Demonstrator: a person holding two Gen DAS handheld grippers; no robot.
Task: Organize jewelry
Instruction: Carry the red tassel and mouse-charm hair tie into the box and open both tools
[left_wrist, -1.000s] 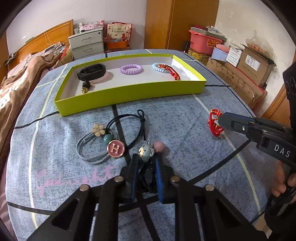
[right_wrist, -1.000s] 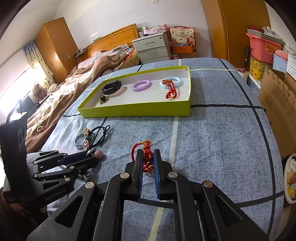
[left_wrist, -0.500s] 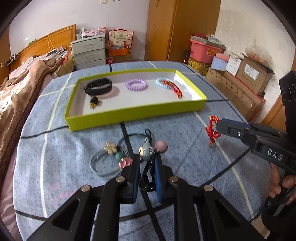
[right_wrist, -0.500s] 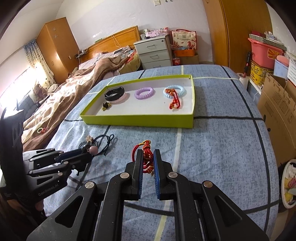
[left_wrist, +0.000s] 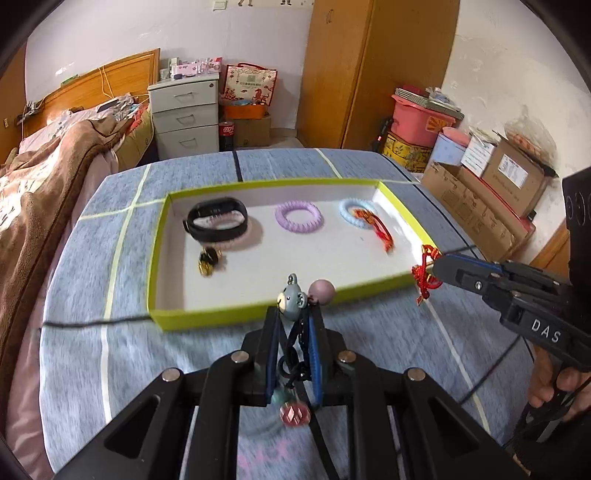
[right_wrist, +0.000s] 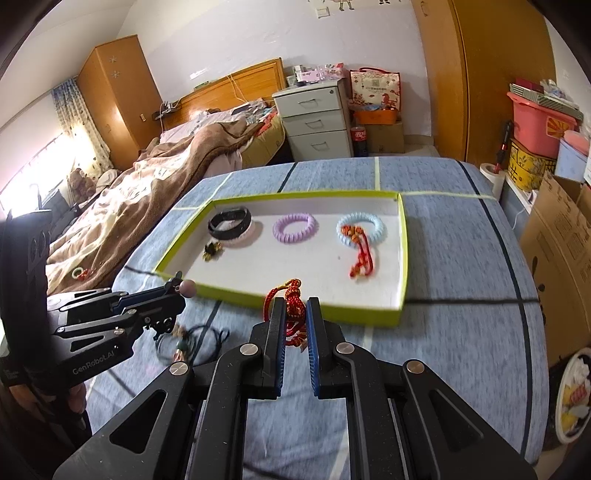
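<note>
Your left gripper (left_wrist: 293, 325) is closed on a bunch of hair ties (left_wrist: 295, 295): the grey mouse charm and the pink ball stand up above the fingertips, and the black cords with a pink charm hang down between the fingers, above the blue cloth (left_wrist: 74, 350), in front of the near wall of the green tray (left_wrist: 157, 258). Your right gripper (right_wrist: 295, 314) is closed on a red knotted cord (right_wrist: 291, 299), which is lifted and sits just before the near wall of the tray, toward its right corner. In the left view this red cord is at the tray's right near corner. Inside the tray you have a black band (left_wrist: 216, 219) on a pink ring at the left part, a small gold and black piece (left_wrist: 207, 260) just in front of it, a purple coil ring (left_wrist: 299, 218) in the middle, and a light blue coil ring (left_wrist: 352, 210) with a red cord bracelet (left_wrist: 378, 230) on it at the right part
</note>
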